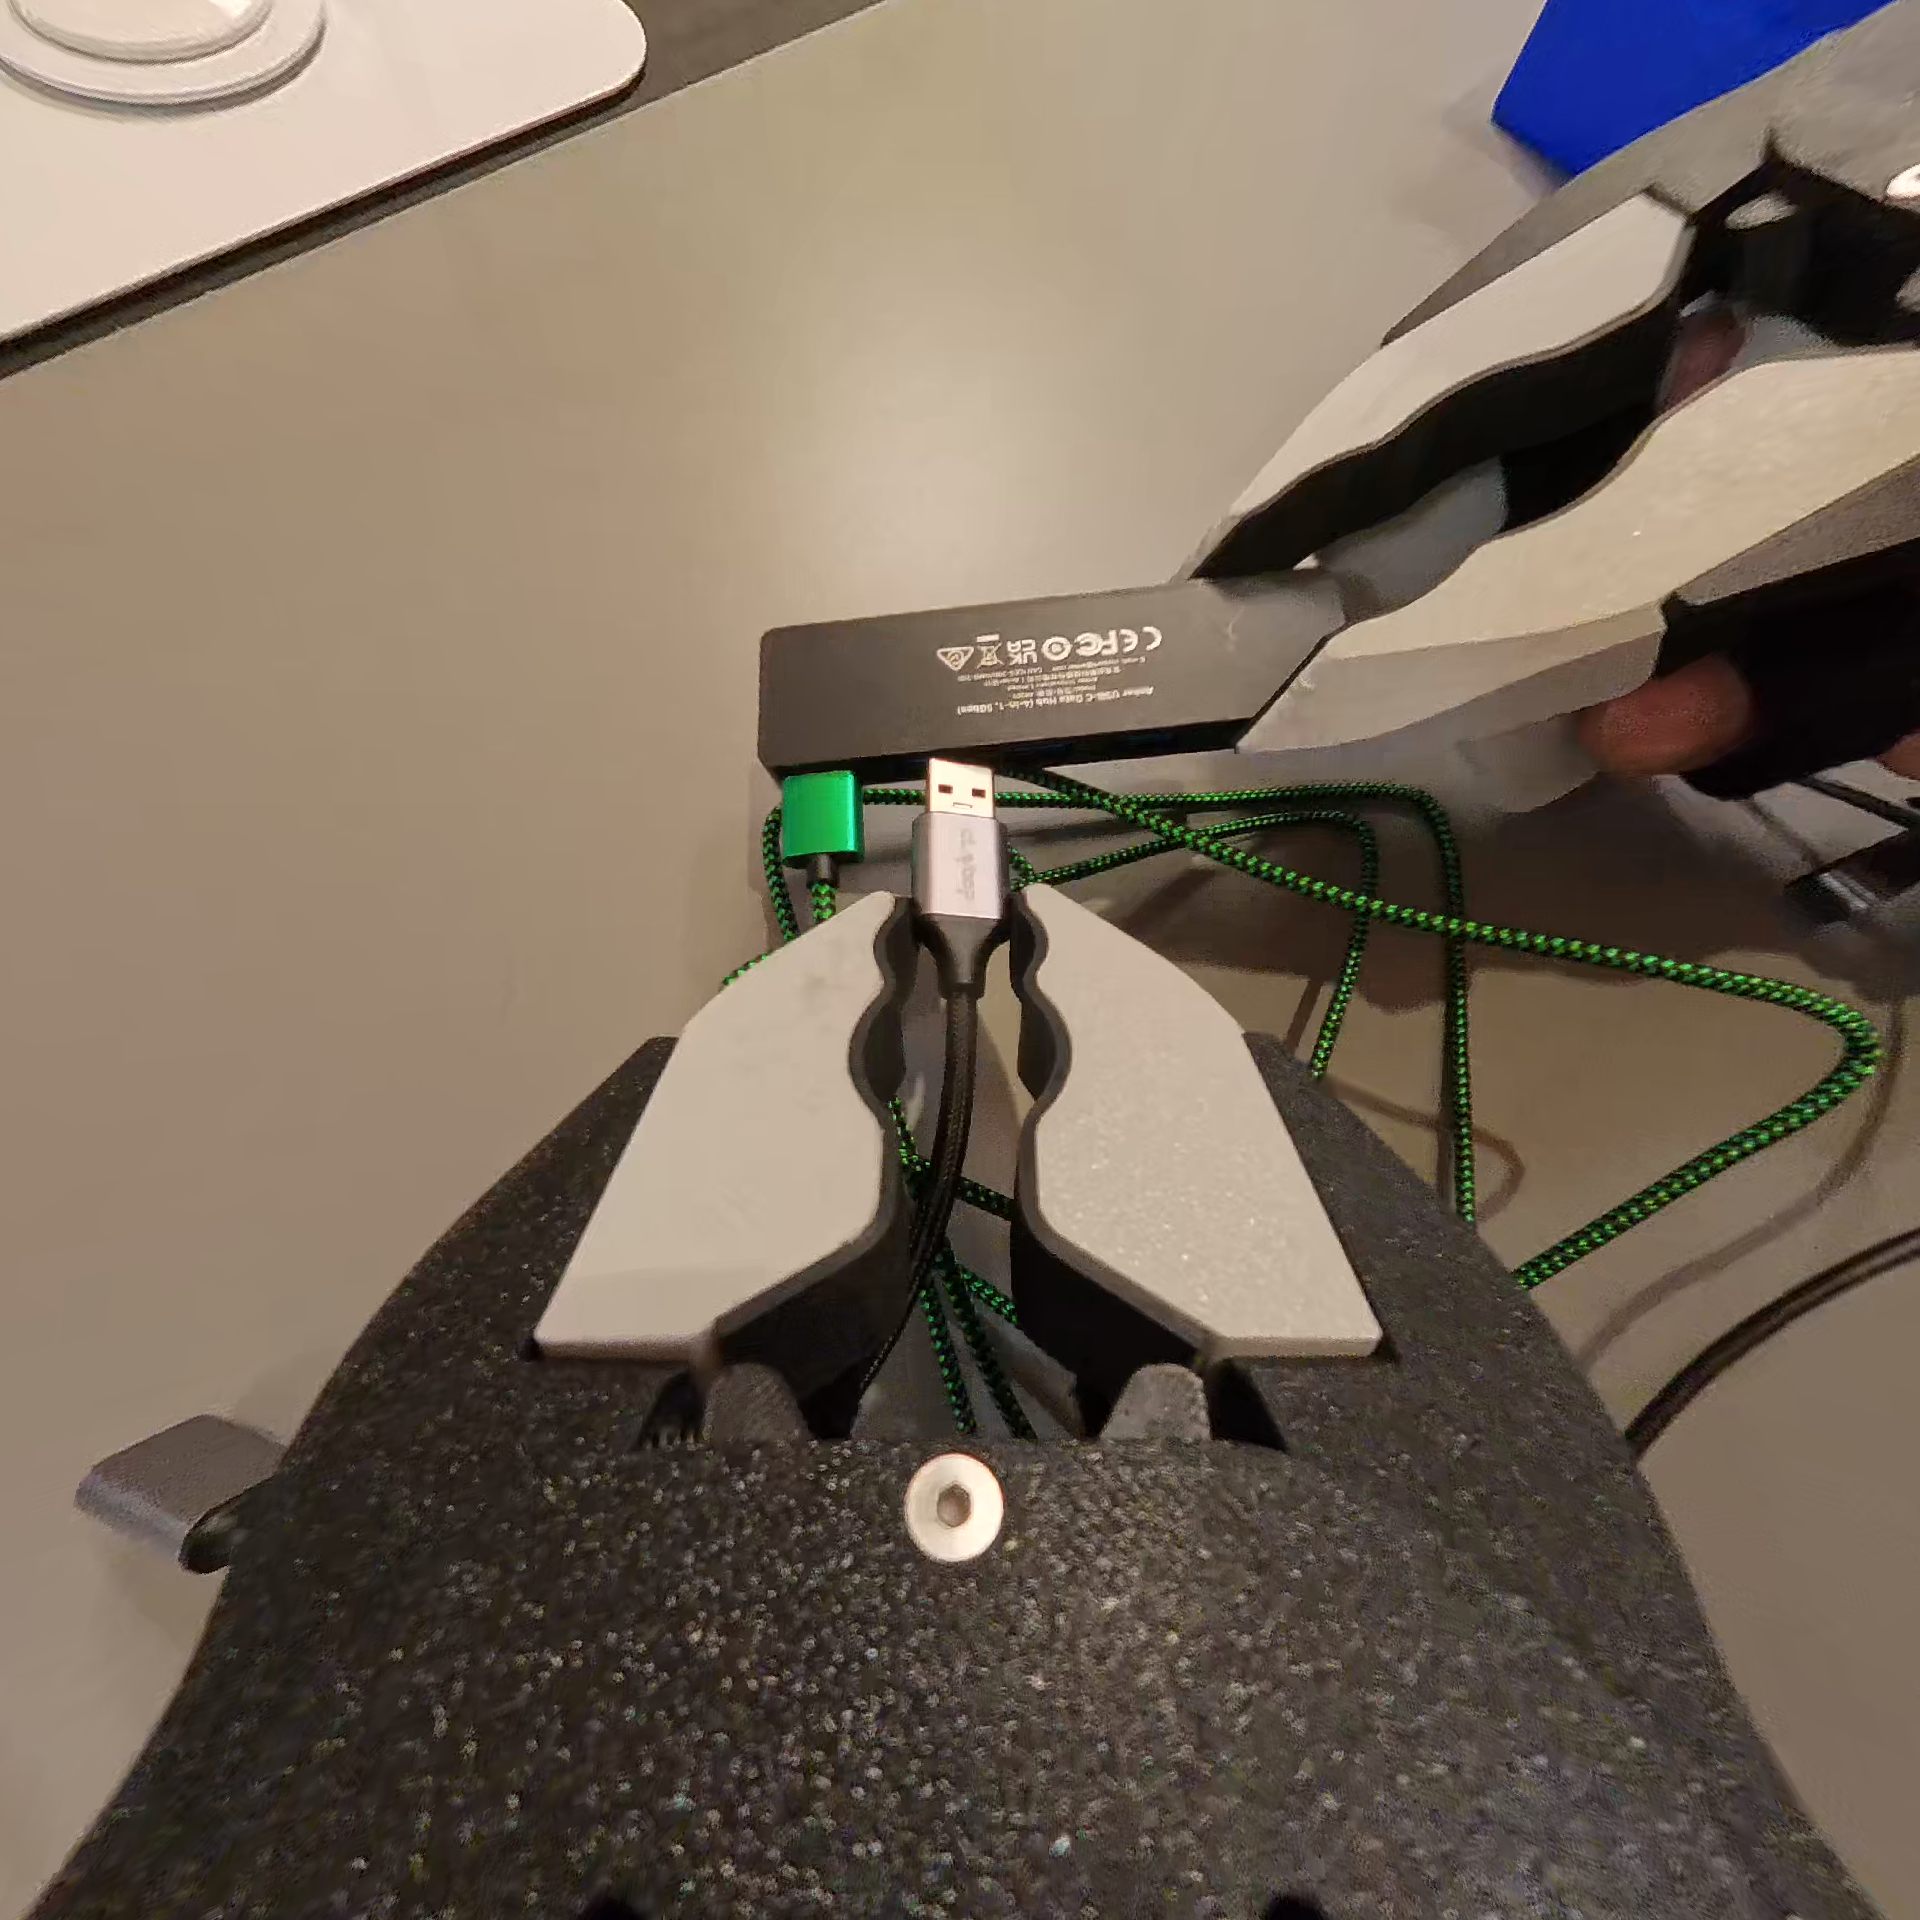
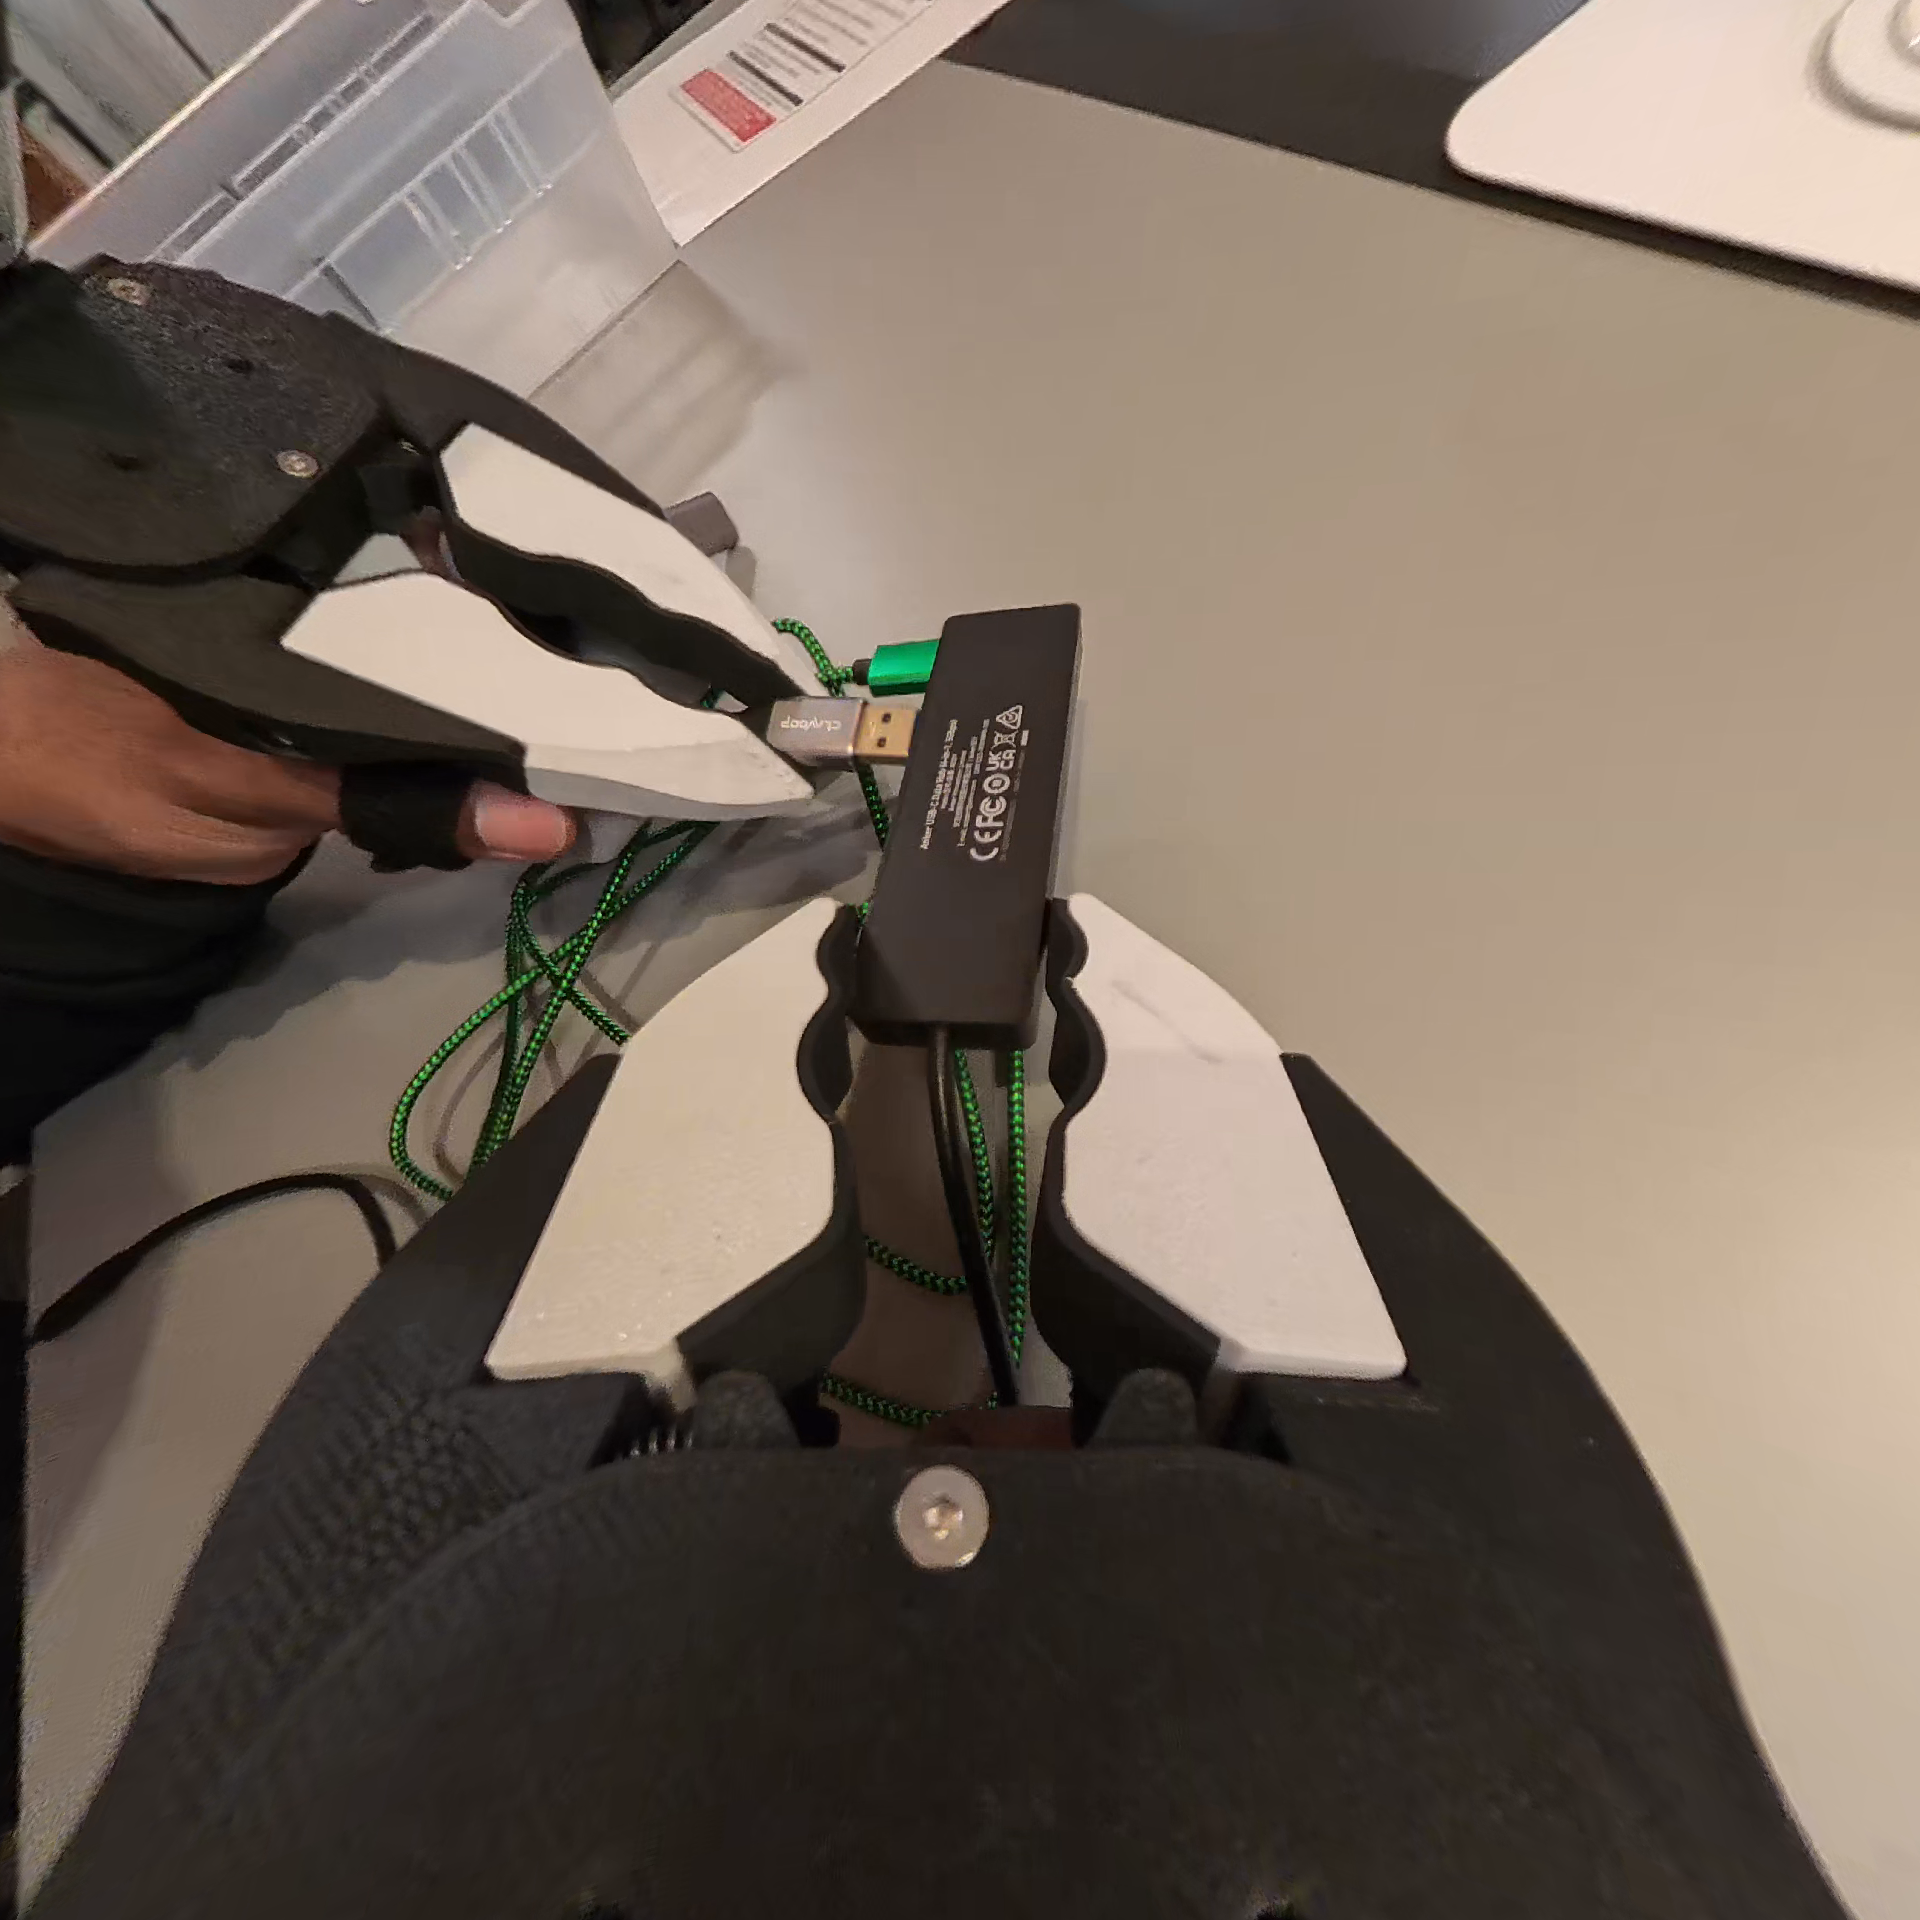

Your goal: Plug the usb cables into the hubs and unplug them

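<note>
My right gripper (image 2: 951,971) is shut on one end of a black USB hub (image 2: 977,810) and holds it above the table, underside up. The hub also shows in the left wrist view (image 1: 997,681). A green USB plug (image 1: 821,816) with a green braided cable (image 1: 1455,935) sits in the hub's end port. My left gripper (image 1: 958,914) is shut on a grey USB plug (image 1: 958,852) with a black cable. Its metal tip is bare and just short of the hub's side. In the right wrist view the grey plug (image 2: 831,732) points at the hub from the left.
The green cable lies in loops on the grey table (image 1: 416,727) under both grippers. A pale mat (image 1: 312,156) with a clear round dish lies at the far edge. A blue object (image 1: 1600,94) is at top right. A clear plastic bin (image 2: 395,177) stands far left in the right wrist view. One gripper's finger ends stand about 6 cm off the other's.
</note>
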Demonstrator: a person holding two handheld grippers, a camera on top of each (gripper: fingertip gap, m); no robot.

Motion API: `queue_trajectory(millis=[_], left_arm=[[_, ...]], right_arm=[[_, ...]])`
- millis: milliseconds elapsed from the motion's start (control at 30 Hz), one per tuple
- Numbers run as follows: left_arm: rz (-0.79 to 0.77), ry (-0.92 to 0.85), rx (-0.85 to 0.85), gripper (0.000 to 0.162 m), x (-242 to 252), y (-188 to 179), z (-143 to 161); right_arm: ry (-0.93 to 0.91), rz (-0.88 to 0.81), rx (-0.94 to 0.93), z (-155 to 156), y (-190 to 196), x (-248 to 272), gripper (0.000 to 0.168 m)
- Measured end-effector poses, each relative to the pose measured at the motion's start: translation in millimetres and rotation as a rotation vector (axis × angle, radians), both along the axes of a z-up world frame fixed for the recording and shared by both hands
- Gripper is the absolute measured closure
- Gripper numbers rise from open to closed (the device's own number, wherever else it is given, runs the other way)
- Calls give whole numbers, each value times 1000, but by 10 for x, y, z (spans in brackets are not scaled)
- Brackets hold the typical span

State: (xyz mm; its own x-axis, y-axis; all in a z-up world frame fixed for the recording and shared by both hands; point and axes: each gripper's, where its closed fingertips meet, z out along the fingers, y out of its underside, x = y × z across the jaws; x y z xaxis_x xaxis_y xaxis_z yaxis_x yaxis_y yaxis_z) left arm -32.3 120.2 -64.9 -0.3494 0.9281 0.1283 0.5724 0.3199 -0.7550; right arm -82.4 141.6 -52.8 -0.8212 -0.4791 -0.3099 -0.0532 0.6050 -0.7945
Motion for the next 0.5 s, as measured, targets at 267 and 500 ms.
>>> queue_trajectory(millis=[267, 500], left_arm=[[7, -2, 26, 145, -8, 15, -39], [-7, -26, 73, 145, -38, 53, -194]], right_arm=[[-38, -59, -33, 9, 49, 16, 134], [-22, -29, 82, -159, 156, 9, 132]])
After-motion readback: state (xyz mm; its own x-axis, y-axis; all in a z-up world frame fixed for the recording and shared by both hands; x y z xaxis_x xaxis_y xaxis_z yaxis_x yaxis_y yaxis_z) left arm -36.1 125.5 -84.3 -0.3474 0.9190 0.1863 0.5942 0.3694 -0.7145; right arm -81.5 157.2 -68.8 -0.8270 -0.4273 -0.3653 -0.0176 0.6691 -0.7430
